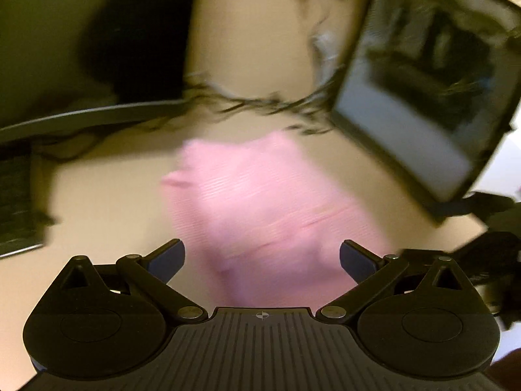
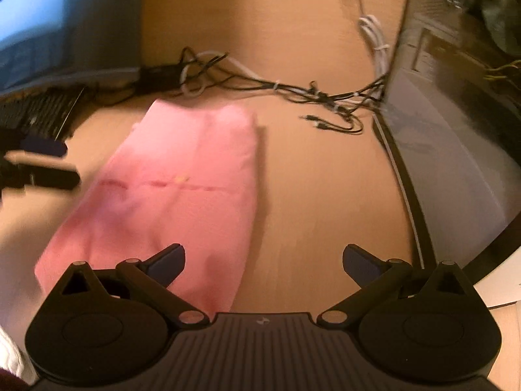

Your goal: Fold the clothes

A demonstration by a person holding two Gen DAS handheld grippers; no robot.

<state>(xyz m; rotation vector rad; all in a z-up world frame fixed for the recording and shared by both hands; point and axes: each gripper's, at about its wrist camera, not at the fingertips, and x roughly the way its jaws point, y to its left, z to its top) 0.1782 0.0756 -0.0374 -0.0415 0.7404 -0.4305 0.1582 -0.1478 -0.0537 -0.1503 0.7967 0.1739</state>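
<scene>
A pink garment (image 1: 260,208) lies folded into a long flat shape on the tan desk (image 1: 107,195); it also shows in the right wrist view (image 2: 182,182). My left gripper (image 1: 262,257) is open and empty, held above the garment's near end. My right gripper (image 2: 263,260) is open and empty, above the garment's near right corner and the bare desk (image 2: 325,195) beside it. The left gripper (image 2: 42,166) shows blurred at the garment's left side in the right wrist view. The left wrist view is motion-blurred.
A tangle of black and white cables (image 2: 293,91) lies behind the garment. A computer case (image 2: 456,114) stands at the right; it also shows in the left wrist view (image 1: 423,97). A keyboard (image 2: 39,110) and a monitor (image 2: 49,26) are at the left.
</scene>
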